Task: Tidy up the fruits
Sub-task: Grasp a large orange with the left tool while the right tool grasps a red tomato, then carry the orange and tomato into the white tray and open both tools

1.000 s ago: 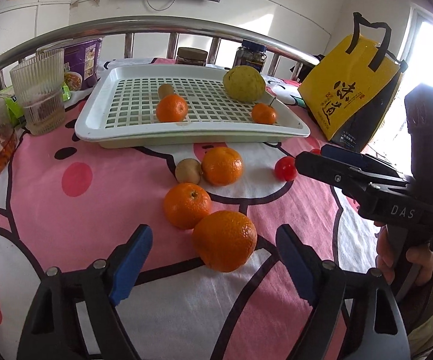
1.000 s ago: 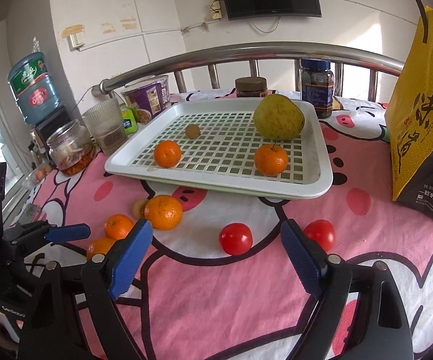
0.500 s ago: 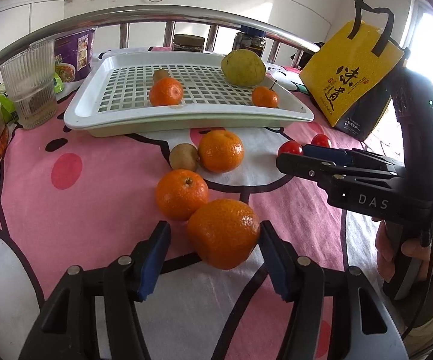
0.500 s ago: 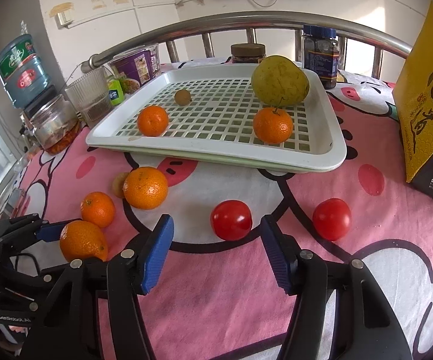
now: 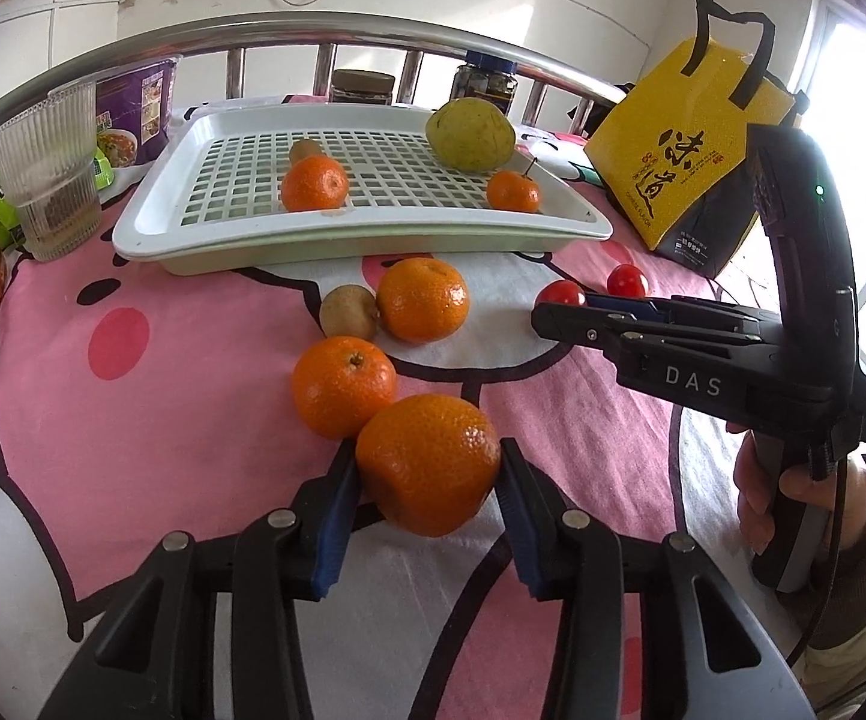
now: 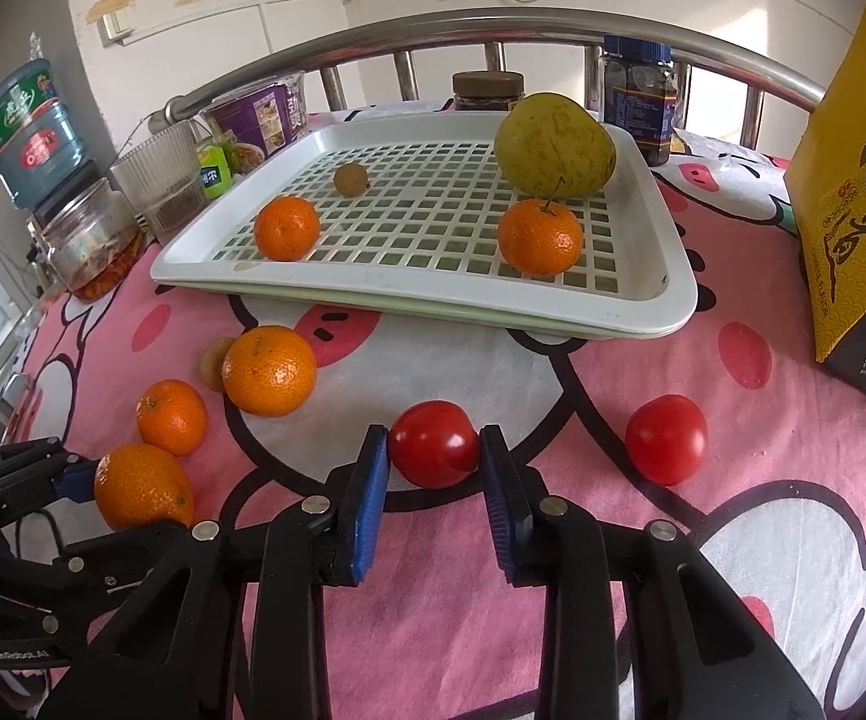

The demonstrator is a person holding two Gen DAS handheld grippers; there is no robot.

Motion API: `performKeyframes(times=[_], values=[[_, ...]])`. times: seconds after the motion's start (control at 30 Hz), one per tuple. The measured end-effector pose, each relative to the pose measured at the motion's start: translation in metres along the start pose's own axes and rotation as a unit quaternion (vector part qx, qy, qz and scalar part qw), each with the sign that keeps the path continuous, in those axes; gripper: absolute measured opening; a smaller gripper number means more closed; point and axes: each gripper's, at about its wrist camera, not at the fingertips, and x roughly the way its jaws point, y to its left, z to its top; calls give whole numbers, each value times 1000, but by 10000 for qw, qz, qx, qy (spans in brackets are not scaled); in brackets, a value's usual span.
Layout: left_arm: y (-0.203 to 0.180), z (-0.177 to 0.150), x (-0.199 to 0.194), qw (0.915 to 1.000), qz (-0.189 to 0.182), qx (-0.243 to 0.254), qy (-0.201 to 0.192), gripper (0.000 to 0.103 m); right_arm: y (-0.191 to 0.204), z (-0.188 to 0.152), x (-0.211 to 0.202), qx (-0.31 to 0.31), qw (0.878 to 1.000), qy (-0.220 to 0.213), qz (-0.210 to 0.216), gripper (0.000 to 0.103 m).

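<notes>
left gripper: blue pads clamped on both sides of the nearest orange, low over the pink cartoon cloth; can't tell if the fruit is off the cloth.
right gripper: pads pinched on the near tomato, also down at the cloth. in the left view it comes in from the right, fingers level, pointing left.
right hand: wrapped round the grip's handle, sleeve cuff showing; mostly cut off at the frame edge. left hand not visible.
oranges on cloth: 3 counting the held one. second orange touches the held one on its far left; third orange further back.
kiwis: 2. loose kiwi sits against the third orange; in the right view it's mostly hidden behind that orange. the other kiwi is in the tray.
tomatoes: 2. free tomato lies apart to the right of the held one.
tray: white, gridded, beyond the loose fruit. holds 2 oranges, left tray orange and stemmed tray orange, the kiwi, and 1 pear at the far right, just behind the stemmed orange.
yellow bag: stands right of the tray; cut off in the right view.
left of tray: ribbed glass, a jar with orange contents, purple noodle cup.
behind tray: 2 dark jars at the steel rail, lower parts hidden by the tray.
far left: water bottle.
</notes>
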Motion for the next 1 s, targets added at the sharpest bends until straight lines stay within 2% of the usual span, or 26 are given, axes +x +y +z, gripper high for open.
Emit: performKeyframes(times=[0.27,0.57,1.0], values=[[-1,0,-5,9999,-68,-1,-95,46,4,-4,-7,-53,9999,-83,66,29],[-7,3,-19,9992,-40,105,-387,46,2,-5,-24,39,9989,-437,158,29],[-4,29,-43,9968,71,9,-802,46,-3,-2,-39,167,9962,-799,289,29]])
